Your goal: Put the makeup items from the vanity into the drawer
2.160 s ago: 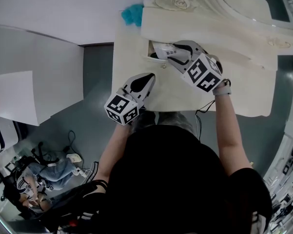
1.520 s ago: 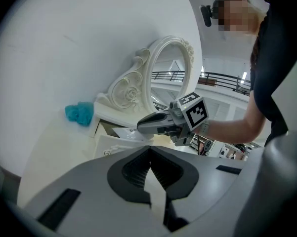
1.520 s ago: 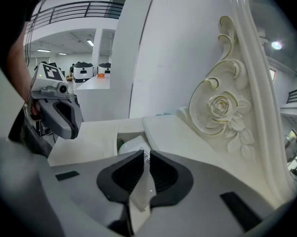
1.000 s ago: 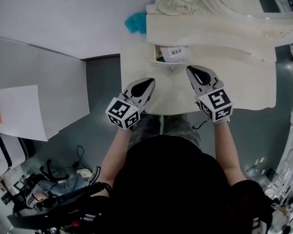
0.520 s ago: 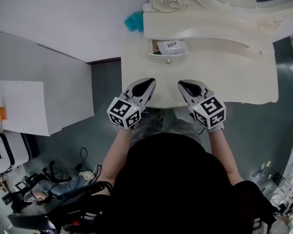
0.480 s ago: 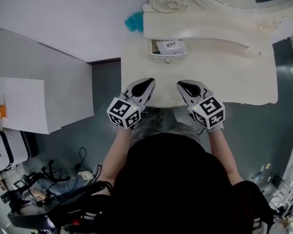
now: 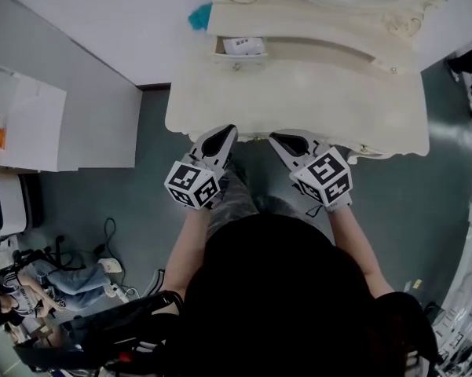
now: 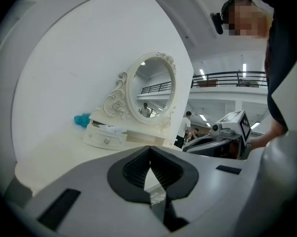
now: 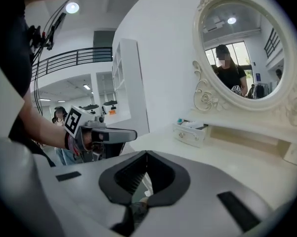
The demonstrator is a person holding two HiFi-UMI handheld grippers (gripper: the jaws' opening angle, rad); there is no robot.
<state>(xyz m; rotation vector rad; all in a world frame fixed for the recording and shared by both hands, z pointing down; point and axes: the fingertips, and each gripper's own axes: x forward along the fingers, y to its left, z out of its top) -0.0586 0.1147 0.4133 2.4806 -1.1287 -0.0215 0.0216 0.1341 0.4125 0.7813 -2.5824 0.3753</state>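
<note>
The left gripper (image 7: 222,133) and right gripper (image 7: 281,140) are held, jaws together on nothing, at the front edge of the vanity top (image 7: 314,93), seemingly because the surface near them is bare, a white makeup item (image 7: 243,45) being seen in the open drawer (image 7: 237,60) near its back-left corner.

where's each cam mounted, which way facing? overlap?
Head view: on the person's head, facing steeply down at the vanity; shows torso, both forearms, left gripper, right gripper.
Left gripper view: on the left gripper, along its shut jaws toward mirror and drawer; right gripper at right.
Right gripper view: on the right gripper, along its shut jaws toward the same mirror and drawer; left gripper at left.
Shared: all three see the drawer.
</note>
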